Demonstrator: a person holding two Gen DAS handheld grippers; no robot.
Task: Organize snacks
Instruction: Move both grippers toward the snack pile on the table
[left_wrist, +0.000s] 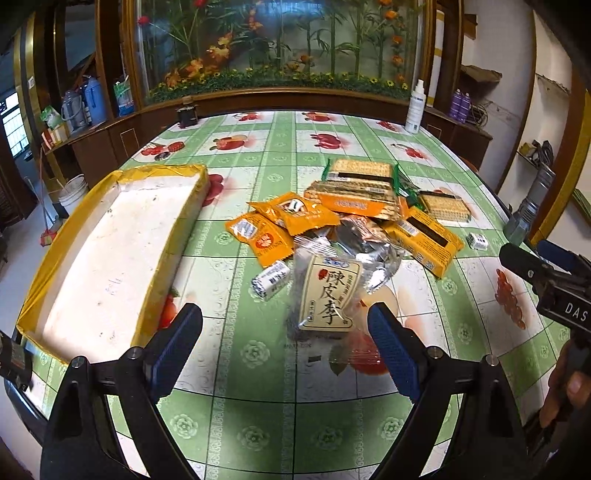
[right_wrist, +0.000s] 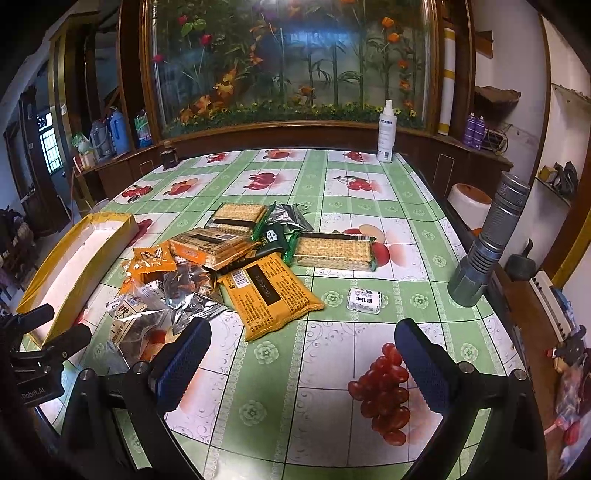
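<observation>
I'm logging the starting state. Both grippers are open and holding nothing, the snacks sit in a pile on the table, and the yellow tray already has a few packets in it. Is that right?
Not quite: the yellow tray holds nothing yet, as the left wrist view shows. The rest stands: the left gripper and right gripper are open and hold nothing, and the snacks sit piled on the table.

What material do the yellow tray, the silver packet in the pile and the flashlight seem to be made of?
Yellow tray: probably cardboard, with glossy yellow tape on the rim; its white floor is matte and scuffed.
Silver packet: foil-like film, crinkled and reflective.
Flashlight: likely metal, grey with a knurled, ribbed body.
</observation>
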